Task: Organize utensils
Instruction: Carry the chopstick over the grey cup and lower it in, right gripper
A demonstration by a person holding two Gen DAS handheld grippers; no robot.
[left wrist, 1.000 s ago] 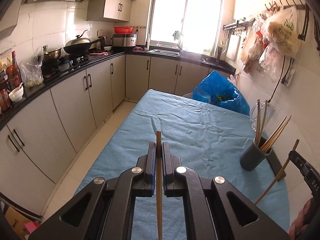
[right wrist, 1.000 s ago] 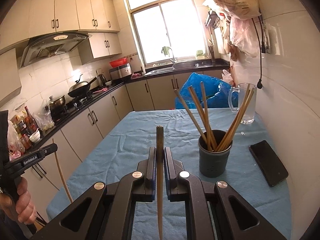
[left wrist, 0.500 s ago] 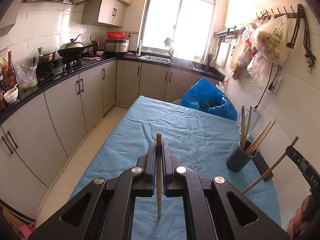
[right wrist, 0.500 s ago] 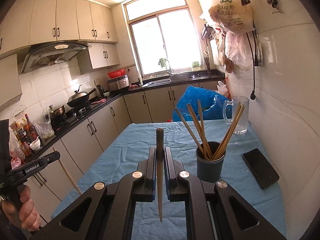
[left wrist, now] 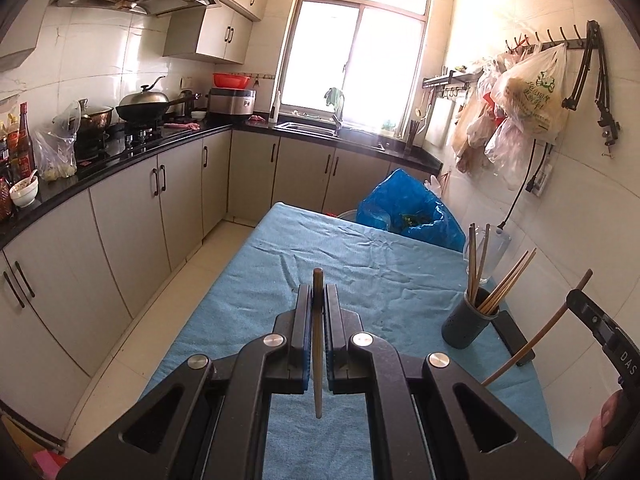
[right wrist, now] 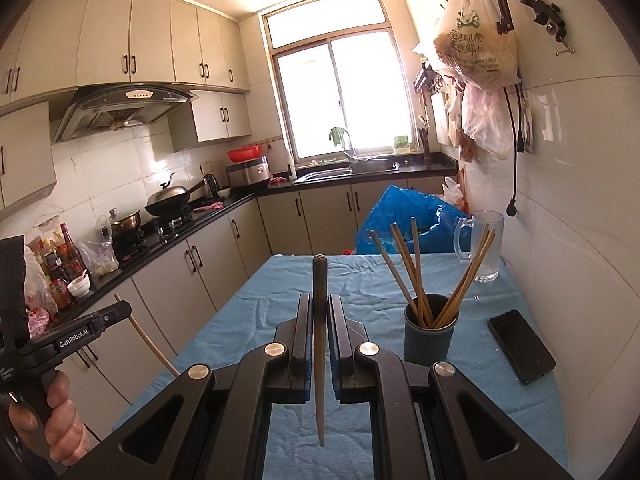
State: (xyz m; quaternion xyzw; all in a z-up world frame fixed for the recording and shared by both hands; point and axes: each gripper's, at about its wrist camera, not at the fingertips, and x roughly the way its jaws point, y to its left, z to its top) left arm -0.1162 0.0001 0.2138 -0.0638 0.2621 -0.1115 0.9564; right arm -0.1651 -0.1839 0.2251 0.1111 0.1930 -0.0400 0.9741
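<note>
**Two chopsticks still in hand, cup half filled**

Kitchen w/ grey cabinets is framing a table under a creased blue cloth (left wrist: 360, 264). At approx 3 o'clock in the left view, a dark round cup (left wrist: 466, 326) is standing on that cloth, already holding several slim wooden sticks fanned outward; in the right view the cup (right wrist: 429, 340) is sitting at about 2 o'clock, just beside a flat black phone (right wrist: 521, 346).

Left gripper (left wrist: 318, 308) is clamping one thin brown chopstick (left wrist: 318, 340), pads narrow on its shaft, tip hanging over the cloth. Right gripper (right wrist: 319, 316) is pinching a darker, tapered chopstick (right wrist: 319, 340) likewise, well short of the cup.

Judging progress: mostly done, since no loose sticks are showing on the cloth; these two are probably what is left to drop in. A clear glass mug (right wrist: 486, 246) is standing at 1 o'clock behind the cup.
</note>
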